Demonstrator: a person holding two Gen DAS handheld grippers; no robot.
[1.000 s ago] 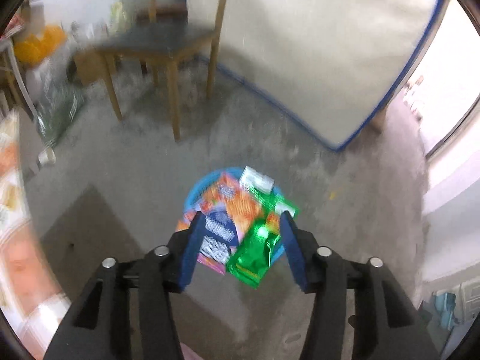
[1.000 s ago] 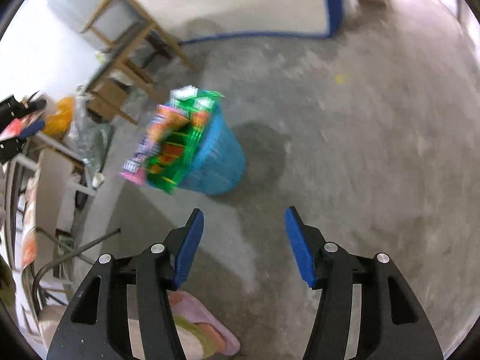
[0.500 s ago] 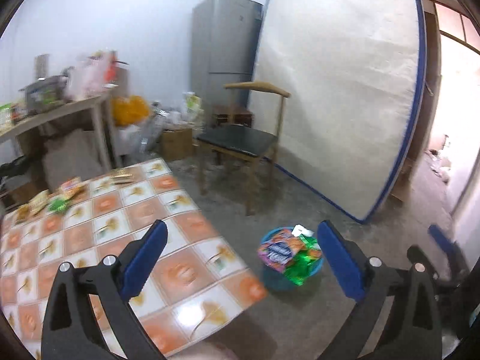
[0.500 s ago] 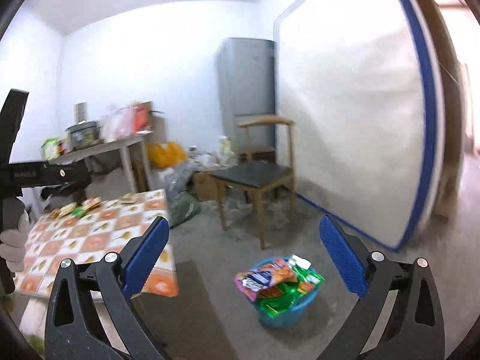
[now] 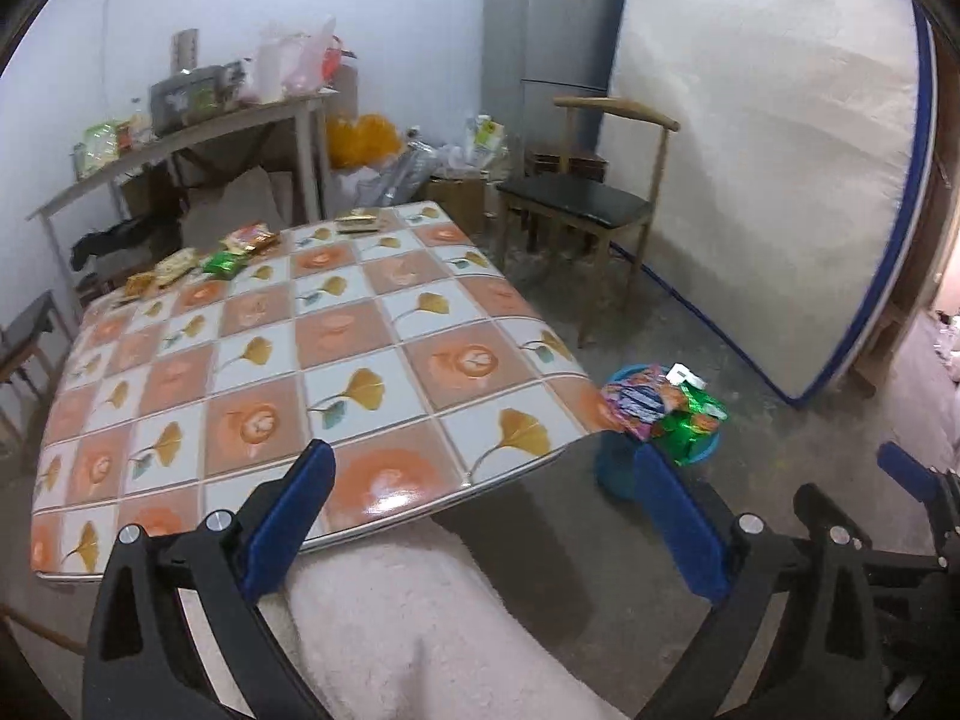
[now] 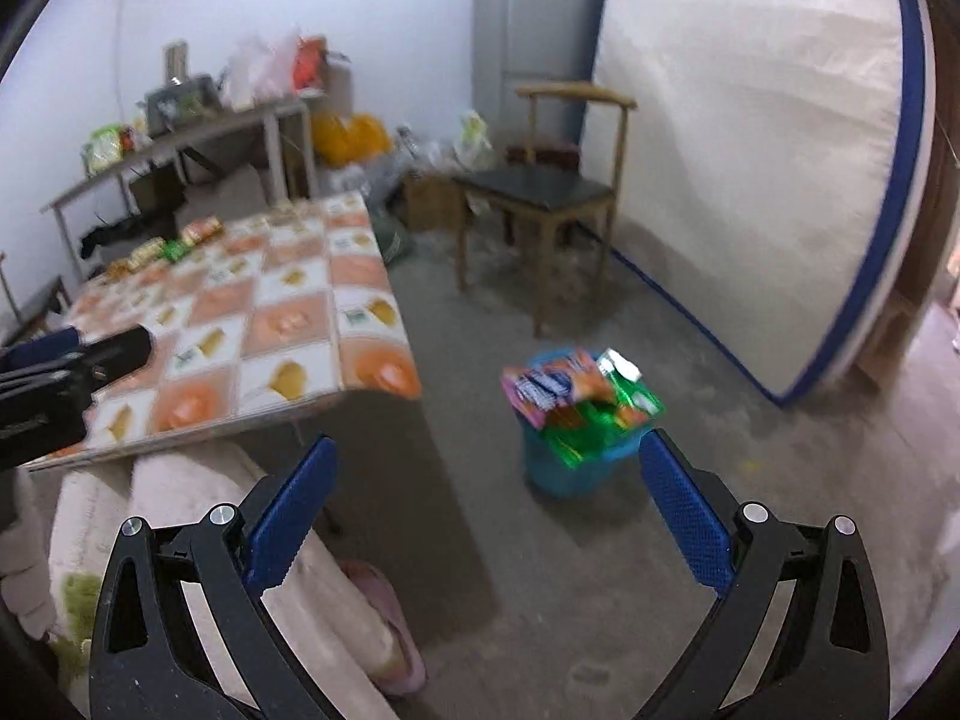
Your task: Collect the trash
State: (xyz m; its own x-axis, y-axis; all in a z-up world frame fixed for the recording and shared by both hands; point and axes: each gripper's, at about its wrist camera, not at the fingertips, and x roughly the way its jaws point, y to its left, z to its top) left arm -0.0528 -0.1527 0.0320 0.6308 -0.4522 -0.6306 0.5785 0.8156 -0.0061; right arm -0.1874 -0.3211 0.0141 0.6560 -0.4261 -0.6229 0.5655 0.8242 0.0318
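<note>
1. Container: one blue bin (image 5: 618,474) stands on the concrete floor just off the near right corner of the tiled table (image 5: 336,354). It is heaped above its rim with crumpled snack wrappers (image 5: 660,408): purple, orange and green foil, with one white piece on top.
2. The heap leans out over the bin rim towards the table; no single long axis can be read from the pile.
3. Loose wrappers on the table (image 5: 204,261): a row along the far left edge of the table, roughly five or six packets, though blur makes the count uncertain. One further packet (image 5: 358,219) lies apart at the far edge, long side along that edge.
4. Left gripper (image 5: 480,516): jaws spread wide, nothing between them, above the near edge of the table.
5. Right gripper (image 6: 486,510): jaws spread wide, empty, to the right of the table, with the bin beyond its right finger.
6. One wooden chair (image 5: 582,210) stands beyond the table's far right corner.
</note>
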